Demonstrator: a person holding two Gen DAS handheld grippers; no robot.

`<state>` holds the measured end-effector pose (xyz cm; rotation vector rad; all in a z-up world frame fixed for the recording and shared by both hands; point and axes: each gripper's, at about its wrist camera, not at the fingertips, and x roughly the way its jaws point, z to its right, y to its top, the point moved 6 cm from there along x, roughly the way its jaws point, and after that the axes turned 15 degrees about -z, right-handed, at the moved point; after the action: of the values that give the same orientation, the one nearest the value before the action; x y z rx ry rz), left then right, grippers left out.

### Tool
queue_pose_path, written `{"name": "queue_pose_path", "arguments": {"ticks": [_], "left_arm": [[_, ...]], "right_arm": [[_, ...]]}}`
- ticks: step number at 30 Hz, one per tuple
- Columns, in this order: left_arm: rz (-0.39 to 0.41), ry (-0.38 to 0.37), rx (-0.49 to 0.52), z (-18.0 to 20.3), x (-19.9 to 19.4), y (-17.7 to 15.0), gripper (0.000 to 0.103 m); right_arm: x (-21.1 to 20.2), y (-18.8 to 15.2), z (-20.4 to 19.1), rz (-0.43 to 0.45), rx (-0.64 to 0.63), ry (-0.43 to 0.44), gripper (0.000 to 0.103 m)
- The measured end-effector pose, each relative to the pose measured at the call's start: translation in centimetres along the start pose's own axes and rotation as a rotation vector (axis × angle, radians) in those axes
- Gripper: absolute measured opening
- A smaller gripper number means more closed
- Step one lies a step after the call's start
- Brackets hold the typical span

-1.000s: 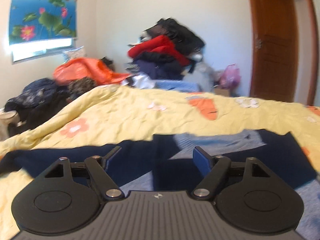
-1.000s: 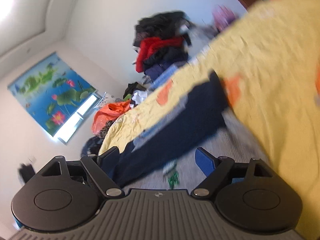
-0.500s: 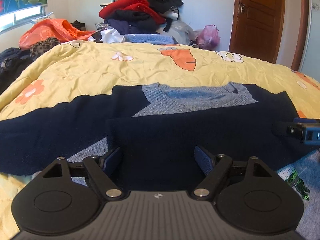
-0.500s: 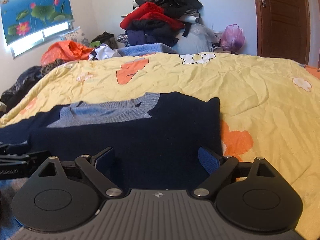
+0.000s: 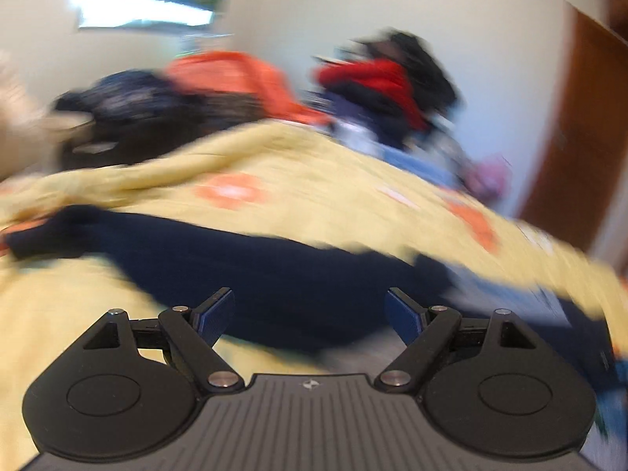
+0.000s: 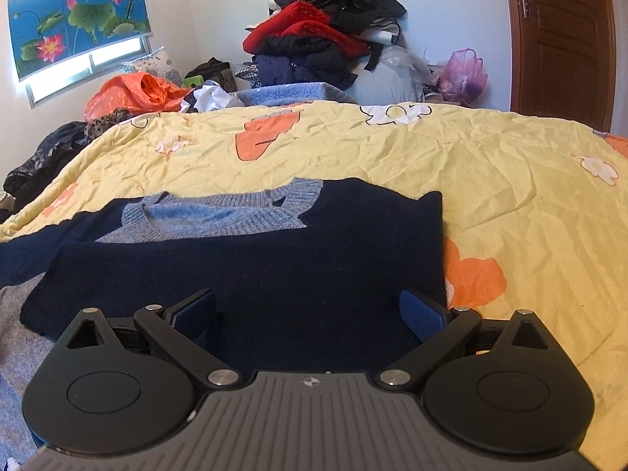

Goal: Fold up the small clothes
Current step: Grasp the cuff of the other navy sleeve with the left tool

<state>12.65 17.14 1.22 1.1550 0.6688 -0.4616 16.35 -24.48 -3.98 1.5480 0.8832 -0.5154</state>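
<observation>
Left gripper [image 5: 310, 314] swung leftward, jaws wide, empty.

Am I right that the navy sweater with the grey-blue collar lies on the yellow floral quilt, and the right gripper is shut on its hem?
Not quite. In the right wrist view the right gripper is open, its jaws spread wide and holding nothing. The navy sweater does lie on the yellow floral quilt.

Navy sweater [image 6: 274, 271] matt knit wool; yellow quilt [image 6: 490, 165] creased cotton; door [image 6: 561, 39] glossy wood.
</observation>
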Motion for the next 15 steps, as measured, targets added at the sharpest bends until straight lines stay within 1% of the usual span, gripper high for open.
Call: {"name": "queue_pose_path", "arguments": {"ticks": [1, 3, 5, 6, 7, 9, 11, 13, 15], "left_arm": [[-0.009, 0.007, -0.09, -2.7, 0.1, 0.9, 0.084], [-0.04, -0.003, -0.317, -8.2, 0.8, 1.9, 0.084], [-0.06, -0.033, -0.558, -13.0, 1.6, 1.7, 0.084], [-0.042, -0.071, -0.641, -14.8, 1.9, 1.5, 0.082], [-0.004, -0.106, -0.693, -15.8, 1.7, 1.5, 0.083], [0.033, -0.115, -0.763, -17.1, 1.5, 1.5, 0.083], [0.058, -0.099, -0.793, -17.8, 1.4, 1.8, 0.083], [0.063, -0.068, -0.783, -17.8, 1.9, 2.3, 0.083], [0.08, -0.008, -0.765, -18.2, 1.9, 2.8, 0.083]], "right_arm": [[0.0, 0.0, 0.1, 0.0, 0.0, 0.002, 0.101], [-0.1, 0.1, 0.2, 0.001, 0.003, 0.007, 0.102], [-0.1, 0.1, 0.2, 0.003, 0.005, 0.011, 0.102], [-0.1, 0.1, 0.3, 0.004, 0.007, 0.013, 0.102], [-0.2, 0.1, 0.3, 0.005, 0.009, 0.016, 0.102], [-0.2, 0.1, 0.4, 0.007, 0.012, 0.02, 0.102], [-0.2, 0.0, 0.5, 0.008, 0.015, 0.024, 0.102], [-0.3, 0.0, 0.5, 0.01, 0.019, 0.03, 0.102], [-0.4, 0.0, 0.6, 0.012, 0.023, 0.035, 0.102]]}}
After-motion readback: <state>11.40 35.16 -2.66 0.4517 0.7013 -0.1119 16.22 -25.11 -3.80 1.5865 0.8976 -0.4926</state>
